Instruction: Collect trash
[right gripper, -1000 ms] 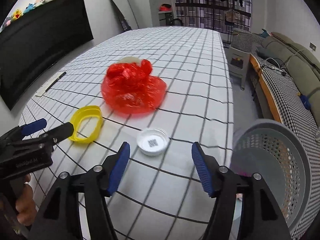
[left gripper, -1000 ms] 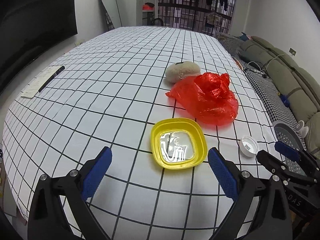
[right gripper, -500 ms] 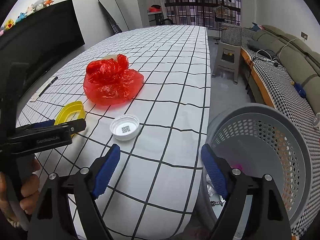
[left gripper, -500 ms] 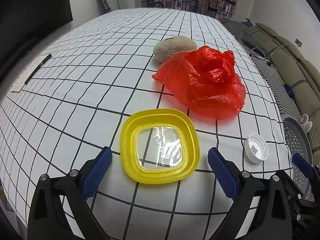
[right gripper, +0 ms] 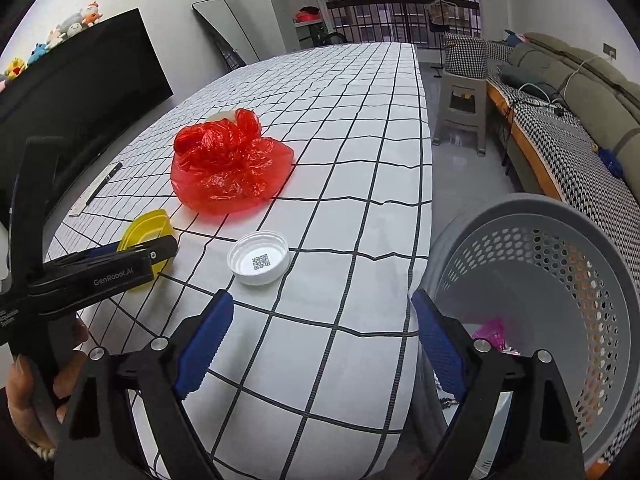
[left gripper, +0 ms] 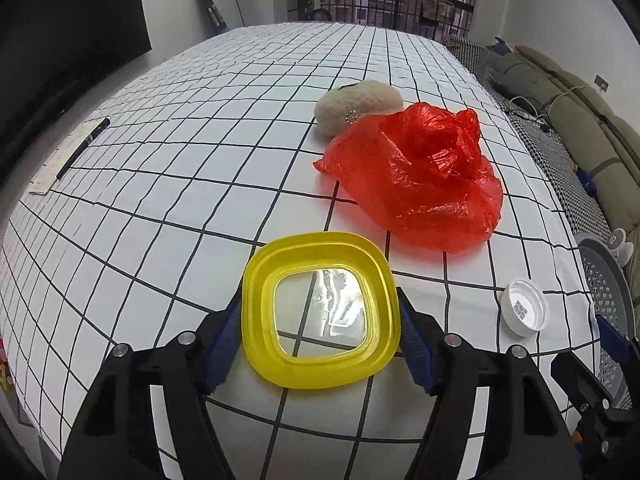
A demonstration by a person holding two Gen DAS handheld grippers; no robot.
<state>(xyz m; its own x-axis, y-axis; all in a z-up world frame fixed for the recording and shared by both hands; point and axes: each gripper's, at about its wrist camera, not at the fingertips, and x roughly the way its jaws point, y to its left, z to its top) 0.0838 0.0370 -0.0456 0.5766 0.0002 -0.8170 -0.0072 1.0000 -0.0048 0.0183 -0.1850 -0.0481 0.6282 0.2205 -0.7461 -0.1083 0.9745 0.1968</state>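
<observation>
Hidden/cut off: the fluffy cream pouch (left gripper: 357, 107) is partly covered by the red plastic bag (left gripper: 420, 176) in the left wrist view; in the right wrist view only a pale sliver is seen behind the bag (right gripper: 230, 168). The grey perforated basket (right gripper: 560, 280) is cut by the frame edge on the right; a pink scrap (right gripper: 490, 330) is seen inside, other contents not made out. The pen (left gripper: 82, 148) and the paper strip under it are too small for detail.

Writing: "GenRobot.AI" is read on the left gripper (right gripper: 160, 246) body in the right wrist view; smaller text below it is cut off. A QR code is printed inside the white cap (right gripper: 258, 263); not legible.

Count: 1 yellow lid (left gripper: 320, 312) w/ clear centre, 1 white cap, 1 red bag, 1 pouch, 1 pen, 1 basket, 2 grippers.

Left gripper (left gripper: 320, 344): blue pads are pressed against both sides of the yellow lid, so it is clamped on it, at the near table (left gripper: 160, 160) edge. Right gripper (right gripper: 320, 340): fingers are spread wide, nothing between them, held over the table edge, cap just ahead, basket beside it to the right, off the table.
</observation>
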